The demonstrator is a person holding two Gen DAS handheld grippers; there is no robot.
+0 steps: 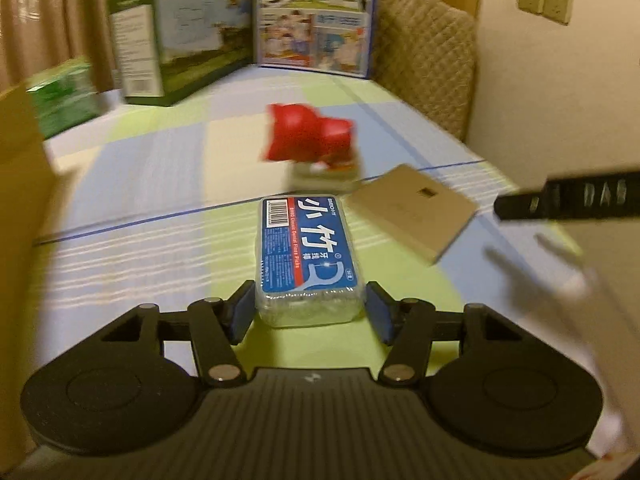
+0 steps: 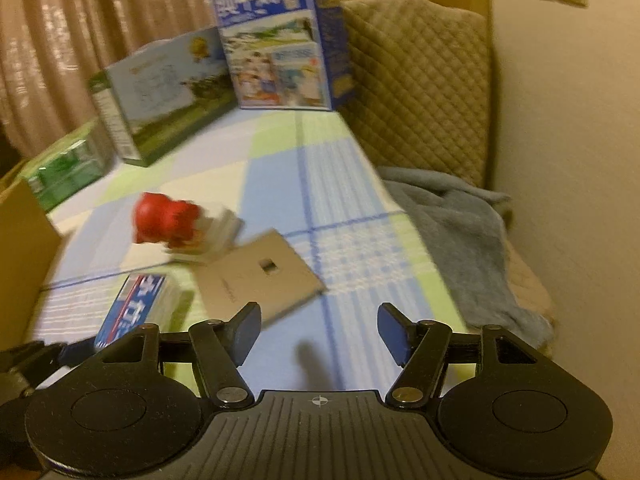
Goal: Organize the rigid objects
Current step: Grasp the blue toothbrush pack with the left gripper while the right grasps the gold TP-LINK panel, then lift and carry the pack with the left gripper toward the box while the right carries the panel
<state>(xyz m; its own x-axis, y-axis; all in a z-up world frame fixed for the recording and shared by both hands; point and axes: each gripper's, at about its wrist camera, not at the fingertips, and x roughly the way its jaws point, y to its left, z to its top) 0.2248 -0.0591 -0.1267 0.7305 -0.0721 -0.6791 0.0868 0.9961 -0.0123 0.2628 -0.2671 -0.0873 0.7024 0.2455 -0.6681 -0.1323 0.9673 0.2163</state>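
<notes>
The dental floss pick box (image 1: 310,256), a clear plastic case with a blue and red label, lies flat on the checked blue and green tablecloth (image 1: 152,184), its near end sitting between the blue pads of the left gripper (image 1: 310,310). The jaws stand at a middling width, close beside the box's two long sides; whether the pads press on the plastic yet I cannot tell, since a thin gap seems to show on each side. The grip sits only on the near end, so if the box is lifted from there its far end may sag or swing out. The smooth rounded walls could also let it slip from the pads.

Just beyond the box stands a red figurine on a pale base (image 1: 316,144), blurred, and to its right a flat tan card-like box (image 1: 414,212) lies near the floss box's far corner. A push forward would likely knock the figurine over or shove the tan box.

The right gripper (image 2: 318,330) hovers over bare cloth with its jaws moderately apart and nothing between them; its dark finger reaches into the left view at the right edge, so the two tools could collide if either swings inward.

Farther back stand a green carton (image 1: 180,40) and a blue carton (image 1: 316,20).
</notes>
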